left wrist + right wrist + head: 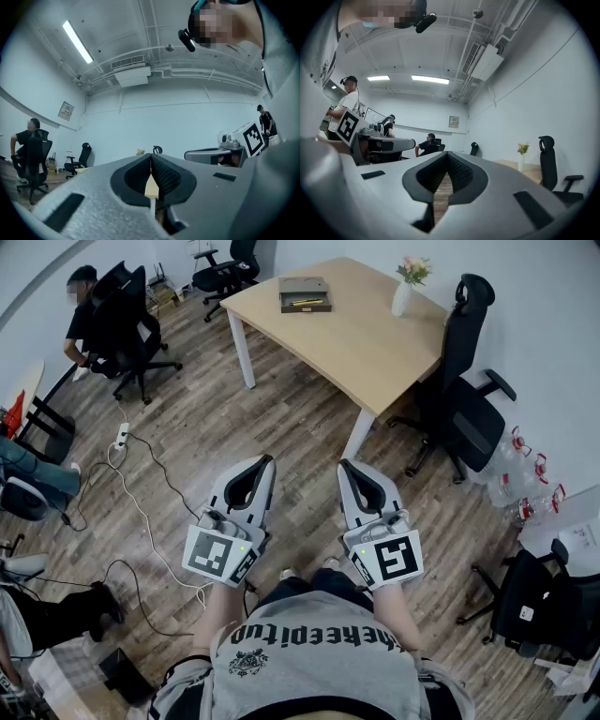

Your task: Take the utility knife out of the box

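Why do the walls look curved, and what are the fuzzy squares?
Both gripper views: wide-angle lenses bend walls and pipes, corners go black. Head view: the floor is sharp and evenly lit. Mosaic patches were added afterwards, hiding faces.

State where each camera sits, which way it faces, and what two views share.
Head view: on the head, facing steeply down at floor; left hand-held gripper, right hand-held gripper, shirt show.
Left gripper view: on that gripper, level along its shut jaws toward the table.
Right gripper view: likewise, shut jaws level; vase at right.
Shared: head view also shows that vase.
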`<control>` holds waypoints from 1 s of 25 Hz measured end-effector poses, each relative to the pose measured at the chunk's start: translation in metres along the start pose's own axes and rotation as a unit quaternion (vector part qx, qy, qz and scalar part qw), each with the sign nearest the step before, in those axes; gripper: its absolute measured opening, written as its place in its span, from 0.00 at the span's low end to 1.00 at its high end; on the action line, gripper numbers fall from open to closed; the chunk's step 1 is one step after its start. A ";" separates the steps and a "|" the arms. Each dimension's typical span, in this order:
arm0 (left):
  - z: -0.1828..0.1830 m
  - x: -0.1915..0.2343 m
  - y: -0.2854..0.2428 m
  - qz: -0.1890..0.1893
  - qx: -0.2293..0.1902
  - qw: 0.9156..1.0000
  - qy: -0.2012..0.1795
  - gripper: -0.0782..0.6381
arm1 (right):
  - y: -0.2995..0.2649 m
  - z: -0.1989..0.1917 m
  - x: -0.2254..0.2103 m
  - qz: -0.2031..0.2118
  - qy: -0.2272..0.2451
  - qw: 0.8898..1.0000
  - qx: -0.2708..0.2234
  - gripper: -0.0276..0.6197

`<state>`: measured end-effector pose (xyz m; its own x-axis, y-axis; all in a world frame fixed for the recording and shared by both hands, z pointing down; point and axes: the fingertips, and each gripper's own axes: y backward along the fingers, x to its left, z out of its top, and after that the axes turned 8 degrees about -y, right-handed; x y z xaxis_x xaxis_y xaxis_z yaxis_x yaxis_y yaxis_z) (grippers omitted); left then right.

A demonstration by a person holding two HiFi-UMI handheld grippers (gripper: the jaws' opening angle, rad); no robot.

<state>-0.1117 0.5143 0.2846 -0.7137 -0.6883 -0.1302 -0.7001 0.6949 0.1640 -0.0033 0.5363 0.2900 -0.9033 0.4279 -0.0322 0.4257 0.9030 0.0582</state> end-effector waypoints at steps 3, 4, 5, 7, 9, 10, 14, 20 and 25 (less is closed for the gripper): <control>-0.001 0.001 0.004 -0.001 -0.001 1.000 0.001 0.13 | 0.000 -0.002 0.005 -0.001 0.001 1.000 0.000 0.05; -0.001 0.001 0.005 -0.001 -0.002 1.000 0.001 0.13 | 0.000 -0.003 0.006 -0.001 0.001 1.000 -0.001 0.05; -0.001 0.001 0.007 -0.003 -0.002 1.000 0.001 0.13 | 0.000 -0.003 0.007 -0.001 0.000 1.000 -0.001 0.05; -0.001 0.003 0.010 -0.005 -0.002 1.000 0.001 0.13 | -0.001 -0.003 0.010 -0.002 -0.001 1.000 -0.002 0.05; -0.002 0.006 0.013 -0.005 -0.003 1.000 0.002 0.13 | -0.003 -0.003 0.015 -0.002 0.001 1.000 -0.004 0.05; -0.002 0.009 0.014 -0.005 -0.003 1.000 0.004 0.13 | -0.004 -0.002 0.017 -0.002 0.001 1.000 -0.005 0.05; -0.002 0.017 0.023 -0.003 -0.006 1.000 0.004 0.13 | -0.007 -0.004 0.028 0.000 0.001 1.000 -0.005 0.05; -0.011 0.026 0.025 -0.001 -0.002 1.000 0.011 0.13 | -0.015 -0.011 0.030 -0.005 0.004 1.000 0.001 0.05; -0.019 0.037 0.015 0.003 0.001 1.000 0.013 0.13 | -0.031 -0.011 0.020 0.002 0.006 1.000 -0.015 0.05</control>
<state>-0.1482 0.4952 0.3005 -0.7174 -0.6888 -0.1042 -0.6955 0.6998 0.1630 -0.0346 0.5166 0.2987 -0.9022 0.4308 -0.0200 0.4277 0.8997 0.0877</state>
